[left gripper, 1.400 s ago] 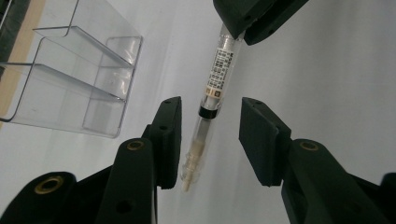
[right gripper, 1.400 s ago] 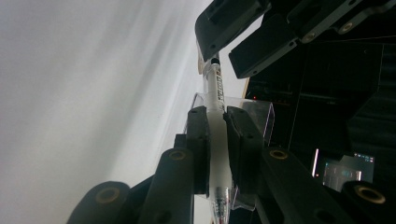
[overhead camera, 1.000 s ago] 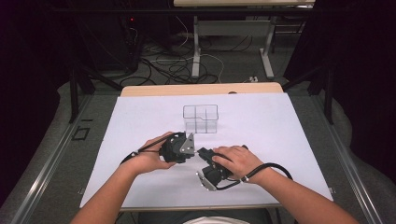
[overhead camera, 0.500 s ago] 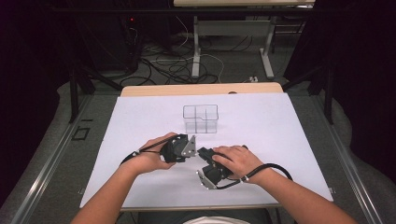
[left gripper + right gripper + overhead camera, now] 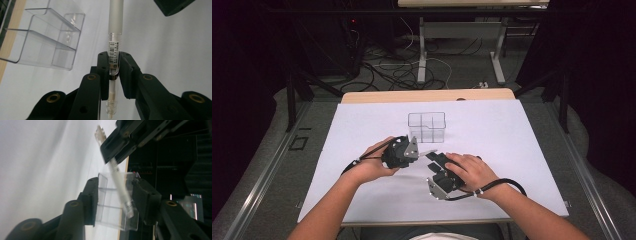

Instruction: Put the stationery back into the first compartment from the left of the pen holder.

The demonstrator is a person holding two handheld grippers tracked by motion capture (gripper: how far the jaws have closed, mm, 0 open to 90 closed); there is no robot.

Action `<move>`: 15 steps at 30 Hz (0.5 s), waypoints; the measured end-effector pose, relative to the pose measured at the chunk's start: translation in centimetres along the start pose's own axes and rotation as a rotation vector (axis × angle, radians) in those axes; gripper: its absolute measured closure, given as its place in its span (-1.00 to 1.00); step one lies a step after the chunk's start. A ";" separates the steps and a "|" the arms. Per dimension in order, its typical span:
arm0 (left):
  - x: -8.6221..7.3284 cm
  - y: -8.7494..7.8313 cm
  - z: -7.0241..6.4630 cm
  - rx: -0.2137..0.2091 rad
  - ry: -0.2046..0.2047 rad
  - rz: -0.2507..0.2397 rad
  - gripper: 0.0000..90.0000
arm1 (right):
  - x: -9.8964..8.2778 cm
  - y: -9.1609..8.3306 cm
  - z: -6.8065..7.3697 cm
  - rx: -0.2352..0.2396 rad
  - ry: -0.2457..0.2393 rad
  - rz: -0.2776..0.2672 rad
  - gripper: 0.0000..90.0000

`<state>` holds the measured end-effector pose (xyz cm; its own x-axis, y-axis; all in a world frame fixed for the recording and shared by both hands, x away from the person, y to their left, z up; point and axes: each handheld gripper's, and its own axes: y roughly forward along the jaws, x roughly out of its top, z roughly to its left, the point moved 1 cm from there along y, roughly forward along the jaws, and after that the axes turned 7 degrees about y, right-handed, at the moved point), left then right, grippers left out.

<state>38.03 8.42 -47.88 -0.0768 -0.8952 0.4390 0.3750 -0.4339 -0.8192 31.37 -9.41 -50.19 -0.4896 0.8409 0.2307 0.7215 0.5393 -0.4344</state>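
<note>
A person sits at a table covered with a big white paper sheet (image 5: 362, 150) and holds a black two-jaw tool in each hand. The left gripper (image 5: 113, 63) has its jaws shut tight on a thin see-through plastic pen with a frosted grey cap (image 5: 114, 37). The jaws pinch the pen on its clear part, right where a small white barcode label is stuck. The capped end sticks out past the jaws, and the clear back end pokes out behind them. In the high view, the left gripper (image 5: 414, 149) is just in front of the left hand (image 5: 372, 165), and the pen (image 5: 427, 152) points toward the right gripper (image 5: 432, 157). The right gripper's jaws have just been opening. In the right gripper view, the right gripper (image 5: 116, 200) has its jaws standing apart, and the pen (image 5: 120, 187) slants through the gap between them with room on both sides, so the pads do not press on it. A clear plastic box with small compartments (image 5: 427, 126) stands on the paper a little farther back, near both tools but not touching them. It also shows in the left gripper view (image 5: 47, 40), off to one side of the pen.
</note>
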 end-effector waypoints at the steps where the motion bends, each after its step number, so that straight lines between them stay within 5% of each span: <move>1: -0.1 -0.1 0.2 0.009 -0.020 0.000 0.76 | -0.5 0.0 0.0 -0.002 0.030 0.001 0.15; 8: -0.8 -0.9 1.4 0.044 -0.210 -0.101 0.76 | -2.3 -0.1 0.0 -0.026 0.139 0.016 0.05; 13: -1.1 -1.4 2.0 0.064 -0.310 -0.174 0.76 | -3.6 -0.1 -0.2 -0.029 0.234 0.039 0.00; 15: -1.1 -1.5 2.3 0.076 -0.338 -0.194 0.76 | -4.1 -0.1 -0.3 -0.034 0.324 0.061 -0.05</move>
<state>39.64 10.29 -46.25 0.1510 -0.7075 0.6904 0.4515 -0.5720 -0.6849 33.44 -12.96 -50.84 -0.2674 0.8398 0.4725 0.7636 0.4838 -0.4276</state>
